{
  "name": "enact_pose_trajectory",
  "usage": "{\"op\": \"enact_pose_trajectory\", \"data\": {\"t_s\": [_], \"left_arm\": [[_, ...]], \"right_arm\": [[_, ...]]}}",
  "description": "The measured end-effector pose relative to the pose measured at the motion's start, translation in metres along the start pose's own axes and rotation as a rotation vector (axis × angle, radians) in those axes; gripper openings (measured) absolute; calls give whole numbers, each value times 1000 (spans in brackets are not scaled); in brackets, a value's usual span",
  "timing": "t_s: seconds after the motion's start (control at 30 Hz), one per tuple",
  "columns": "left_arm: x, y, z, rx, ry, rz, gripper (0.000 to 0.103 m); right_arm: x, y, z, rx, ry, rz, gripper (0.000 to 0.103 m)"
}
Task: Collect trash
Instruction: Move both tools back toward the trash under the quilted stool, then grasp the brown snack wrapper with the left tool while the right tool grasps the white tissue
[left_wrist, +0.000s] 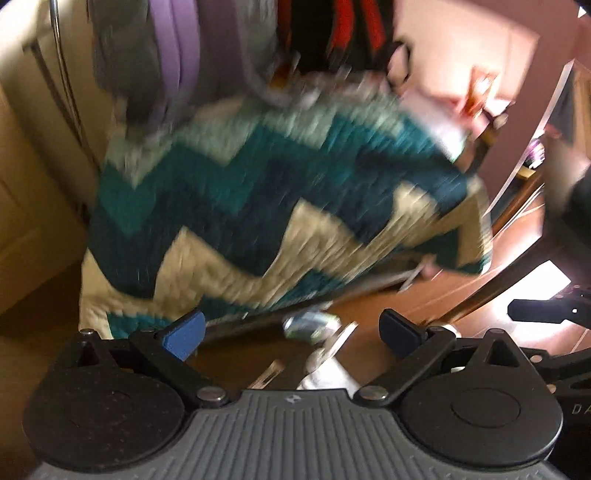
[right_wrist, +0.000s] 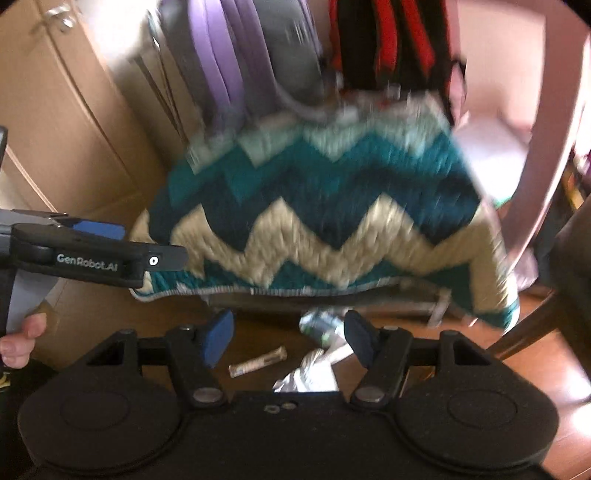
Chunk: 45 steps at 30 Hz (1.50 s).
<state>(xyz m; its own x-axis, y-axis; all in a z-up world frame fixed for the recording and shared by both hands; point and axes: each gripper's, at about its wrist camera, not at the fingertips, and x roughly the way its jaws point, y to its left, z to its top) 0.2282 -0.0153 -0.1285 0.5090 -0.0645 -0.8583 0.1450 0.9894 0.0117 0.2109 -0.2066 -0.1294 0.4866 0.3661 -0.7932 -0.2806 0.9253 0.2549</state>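
Observation:
Trash lies on the brown wooden floor below a zigzag blanket. A crushed shiny can (right_wrist: 320, 325) (left_wrist: 308, 325), a small rolled wrapper (right_wrist: 257, 361) and a crumpled silver-white wrapper (right_wrist: 310, 373) (left_wrist: 327, 373) lie between my fingers' lines of sight. My right gripper (right_wrist: 291, 338) is open and empty, above the trash. My left gripper (left_wrist: 291, 332) is open and empty too; it also shows from the side in the right wrist view (right_wrist: 110, 245), at the left. Both views are blurred.
A teal, navy and cream zigzag blanket (right_wrist: 332, 221) (left_wrist: 258, 206) hangs over a low surface. Bags and clothes (right_wrist: 258, 66) hang behind it. A beige cupboard (right_wrist: 66, 129) stands at the left. A dark chair (right_wrist: 569, 251) stands at the right.

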Motion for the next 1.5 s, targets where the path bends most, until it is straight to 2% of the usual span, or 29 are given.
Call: {"op": "enact_pose_trajectory", "data": {"t_s": [0.17,0.37,0.53,0.77,0.9,1.13,1.23,1.4,1.5], "left_arm": [[89,26,-26,40,143,25,101],[189,45,-61,146,327,48,101],[248,59,-76,233,355,59,101],[331,79,-114,183,461,9,101],[365,80,-139,230,489,-17,101],[399,61,-170,426,458,-61,100],[410,56,-178,436,463,-76,99],[422,53,-187,431,484,-86,82],[424,54,-187,405,476,-105,82]], "right_arm": [[90,-4,-20,1,110,-6,66],[193,-4,-54,-35,284,-9,66],[270,-2,-86,-114,448,-37,66],[351,2,-120,-212,576,-48,66],[380,2,-134,-231,616,-45,66],[413,8,-162,-306,657,-54,66],[420,8,-168,-321,663,-58,66],[428,9,-176,-331,663,-73,66],[432,12,-181,-346,674,-69,65]]}}
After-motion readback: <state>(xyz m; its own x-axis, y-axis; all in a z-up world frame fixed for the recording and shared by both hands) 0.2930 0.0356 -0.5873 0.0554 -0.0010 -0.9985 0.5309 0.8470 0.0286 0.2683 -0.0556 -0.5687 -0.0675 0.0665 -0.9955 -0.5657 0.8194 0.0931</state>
